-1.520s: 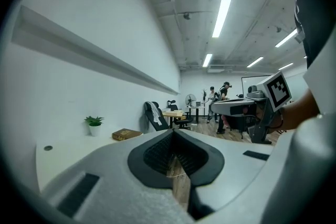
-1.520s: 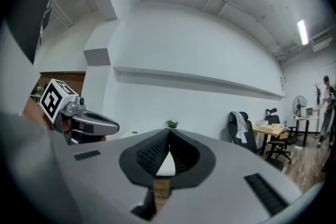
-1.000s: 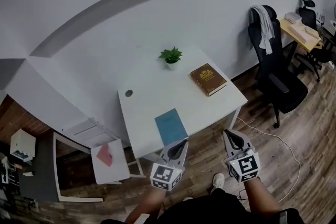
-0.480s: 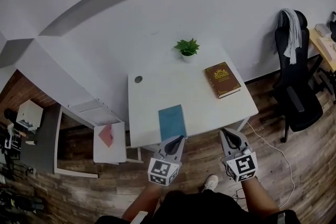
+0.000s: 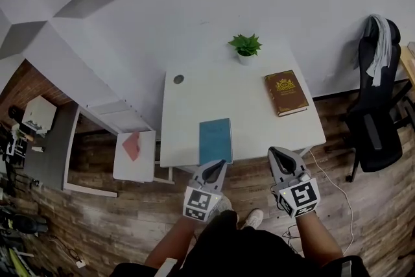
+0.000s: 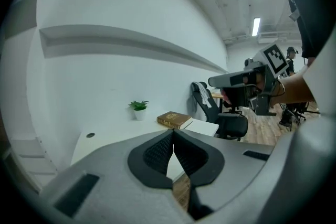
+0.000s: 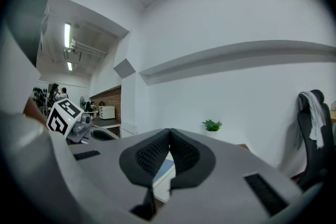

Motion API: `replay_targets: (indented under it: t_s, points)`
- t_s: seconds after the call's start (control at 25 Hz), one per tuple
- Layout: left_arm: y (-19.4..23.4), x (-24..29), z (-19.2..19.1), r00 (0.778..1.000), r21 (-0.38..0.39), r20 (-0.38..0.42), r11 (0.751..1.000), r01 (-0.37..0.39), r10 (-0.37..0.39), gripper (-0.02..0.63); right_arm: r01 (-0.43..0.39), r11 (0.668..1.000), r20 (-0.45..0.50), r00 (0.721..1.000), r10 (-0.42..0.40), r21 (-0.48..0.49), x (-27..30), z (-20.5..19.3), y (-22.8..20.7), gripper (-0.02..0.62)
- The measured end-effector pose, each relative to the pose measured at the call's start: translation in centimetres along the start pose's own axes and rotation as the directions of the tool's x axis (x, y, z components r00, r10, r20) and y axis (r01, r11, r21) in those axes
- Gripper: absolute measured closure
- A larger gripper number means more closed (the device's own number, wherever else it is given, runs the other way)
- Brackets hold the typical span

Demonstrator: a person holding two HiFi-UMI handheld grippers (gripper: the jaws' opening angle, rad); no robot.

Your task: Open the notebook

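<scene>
One notebook (image 5: 215, 139), one book (image 5: 286, 93), two claws (image 5: 215, 168) (image 5: 281, 153)

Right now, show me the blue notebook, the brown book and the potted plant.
blue notebook (image 5: 215, 141), head view, middle of its cover.
brown book (image 5: 286, 93), head view, middle of its cover.
potted plant (image 5: 246, 45), head view, on its leaves.

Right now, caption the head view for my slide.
Left tool and right tool, both shut, face the closed teal notebook on the white table.

Smooth matt white table (image 5: 194, 107), wood-plank floor (image 5: 130, 217), matt blue-covered notebook (image 5: 215, 140).
</scene>
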State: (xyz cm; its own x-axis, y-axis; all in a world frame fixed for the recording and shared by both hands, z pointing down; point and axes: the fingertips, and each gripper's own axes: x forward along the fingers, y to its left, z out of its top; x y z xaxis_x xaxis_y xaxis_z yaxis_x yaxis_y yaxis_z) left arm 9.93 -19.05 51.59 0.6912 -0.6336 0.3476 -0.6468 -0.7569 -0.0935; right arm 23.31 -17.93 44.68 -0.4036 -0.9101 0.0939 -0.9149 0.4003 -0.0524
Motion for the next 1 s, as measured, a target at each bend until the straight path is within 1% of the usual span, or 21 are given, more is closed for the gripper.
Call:
replay_targets:
  t_s: [0.12, 0.24, 0.32, 0.4, 0.48, 0.52, 0.6, 0.68, 0.8, 0.92, 1.0]
  points:
    - [0.6, 1.0, -0.1, 1.0, 0.027, -0.003, 1.0, 0.006, -0.006, 0.601, -0.002, 1.0, 0.0, 1.0, 0.002, -0.007, 1.2, 0.1, -0.2, 0.595]
    - [1.5, 1.6, -0.5, 1.0, 0.048, -0.011, 0.999, 0.001, -0.001, 0.601, -0.009, 1.0, -0.037, 0.999, 0.008, -0.007, 2.3, -0.9, 0.0, 0.595]
    - [1.9, 2.0, -1.2, 1.0, 0.073, -0.03, 0.997, -0.002, 0.005, 0.601, -0.01, 1.0, -0.066, 0.998, 0.01, -0.005, 2.9, -1.6, 0.0, 0.595]
    - [2.2, 2.5, -2.8, 0.996, 0.121, -0.083, 0.993, -0.005, 0.015, 0.601, -0.009, 1.0, -0.075, 0.997, 0.009, -0.005, 3.4, -2.3, -0.1, 0.595]
    - [2.2, 3.0, -4.7, 0.989, 0.187, -0.149, 0.982, 0.016, 0.013, 0.599, -0.011, 1.0, -0.088, 0.996, 0.011, -0.003, 3.7, -2.9, -0.1, 0.595]
    - [2.1, 3.4, -5.6, 0.984, 0.224, -0.18, 0.974, 0.034, 0.008, 0.572, -0.014, 1.0, -0.101, 0.995, 0.014, -0.002, 3.8, -3.2, -0.1, 0.595]
    - [2.0, 4.1, -7.4, 0.972, 0.295, -0.236, 0.953, 0.071, 0.0, 0.509, -0.019, 1.0, -0.121, 0.992, 0.019, 0.008, 4.0, -3.9, -0.1, 0.595]
    - [1.9, 4.8, -9.0, 0.961, 0.358, -0.278, 0.928, 0.105, -0.002, 0.5, -0.019, 1.0, -0.13, 0.991, 0.022, 0.023, 4.1, -4.6, 0.0, 0.595]
    - [1.4, 5.9, -11.7, 0.94, 0.43, -0.34, 0.887, 0.171, -0.016, 0.479, -0.02, 0.999, -0.135, 0.991, 0.025, 0.038, 4.3, -5.6, 0.2, 0.595]
    - [0.8, 7.2, -14.6, 0.906, 0.488, -0.423, 0.833, 0.261, -0.036, 0.479, -0.031, 0.999, -0.157, 0.987, 0.037, 0.037, 4.7, -6.5, 0.7, 0.595]
    - [0.9, 8.0, -16.1, 0.884, 0.523, -0.466, 0.797, 0.303, -0.031, 0.479, -0.037, 0.999, -0.17, 0.985, 0.042, 0.032, 5.0, -7.0, 1.0, 0.595]
